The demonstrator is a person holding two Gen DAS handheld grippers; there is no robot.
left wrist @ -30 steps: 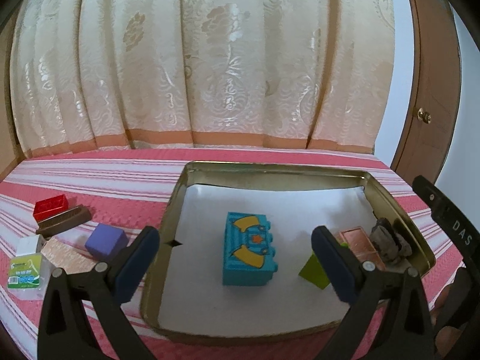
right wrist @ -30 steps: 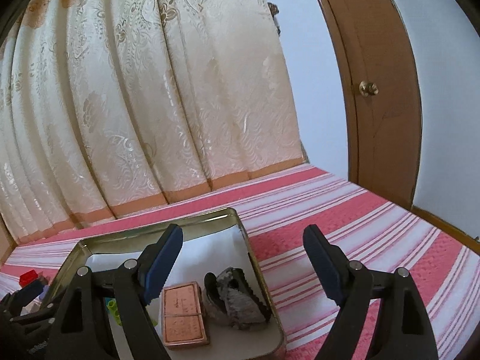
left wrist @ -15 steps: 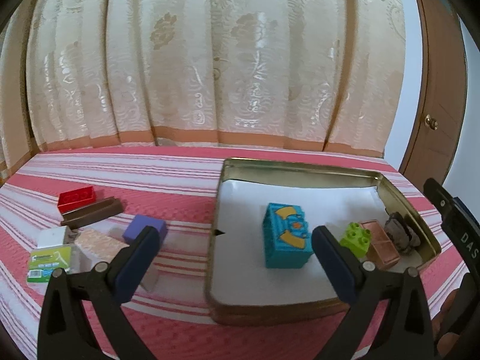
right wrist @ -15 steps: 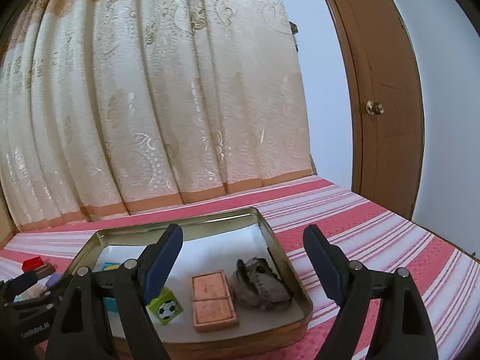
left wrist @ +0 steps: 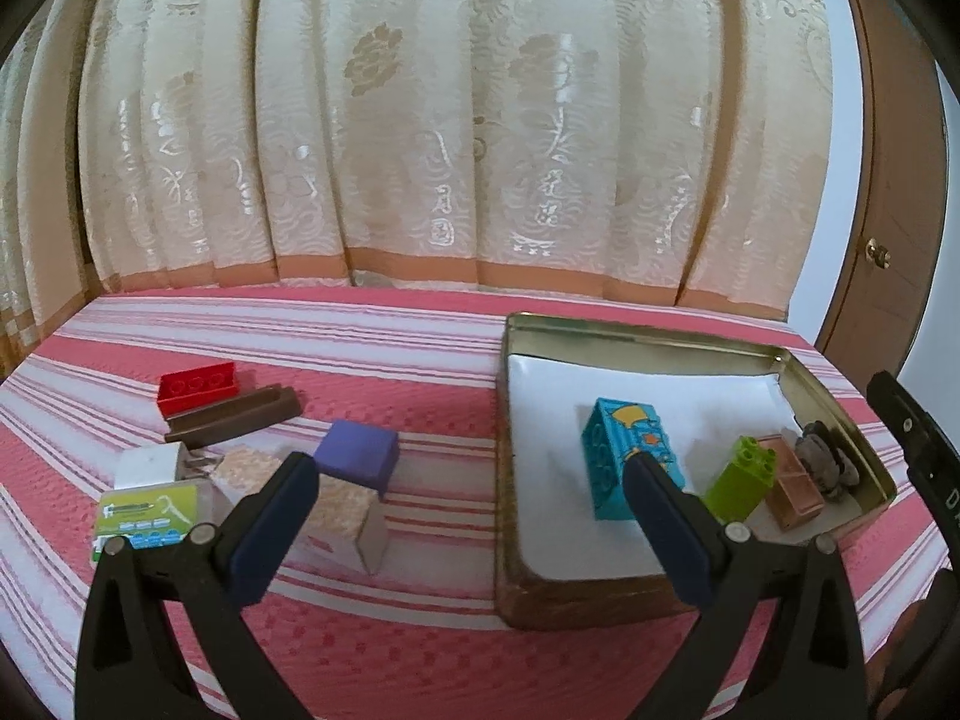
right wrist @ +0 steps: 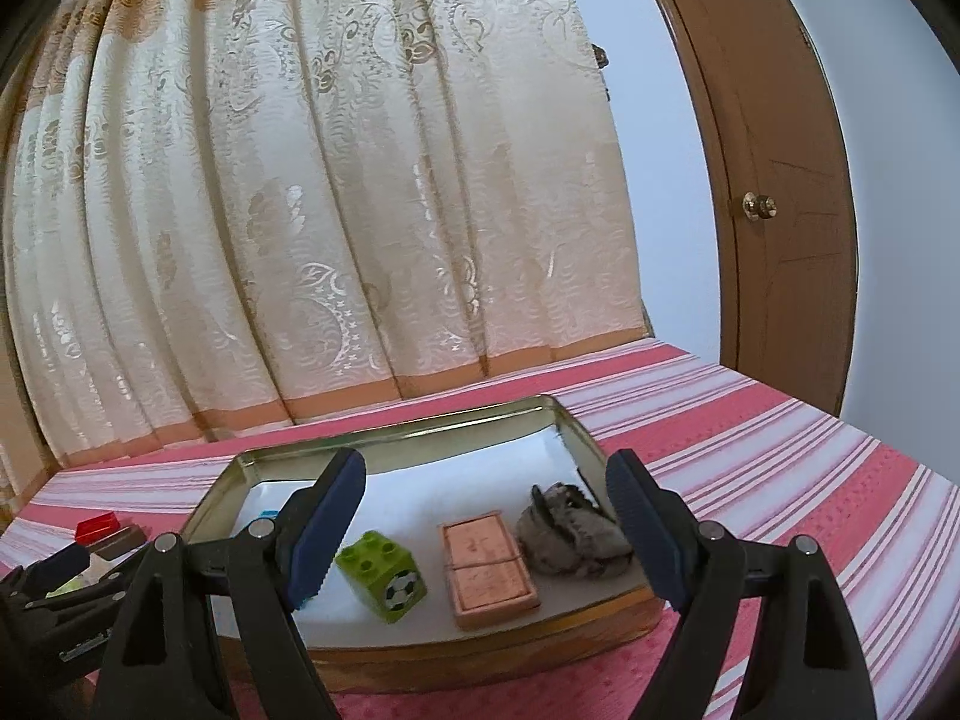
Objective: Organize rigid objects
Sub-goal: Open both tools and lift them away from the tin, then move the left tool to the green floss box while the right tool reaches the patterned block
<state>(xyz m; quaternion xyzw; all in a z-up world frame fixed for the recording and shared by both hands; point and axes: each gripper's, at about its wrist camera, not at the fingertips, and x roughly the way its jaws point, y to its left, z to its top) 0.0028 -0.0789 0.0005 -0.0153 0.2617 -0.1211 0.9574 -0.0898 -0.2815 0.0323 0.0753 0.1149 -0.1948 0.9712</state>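
Resting at the right of the left wrist view, a metal tin (left wrist: pixel 840 402) already held a blue block (left wrist: pixel 630 450), green block (left wrist: pixel 741 477), copper bar (left wrist: pixel 792 489) and grey lump (left wrist: pixel 828 459). Left gripper (left wrist: pixel 474 519) and right gripper (right wrist: pixel 486 525) were both wide open, empty. At lower left, a purple block (left wrist: pixel 360 453), red brick (left wrist: pixel 198 387) and several others remained to tidy.

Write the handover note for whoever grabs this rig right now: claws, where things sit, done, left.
Left claw: open, empty, above the bedspread.
Right claw: open, empty, facing the tin.
In the tin: blue block, green block, copper bar, grey rock.
Left on the striped bedspread: red brick, brown bar, purple block, beige box, white piece, floss pack.
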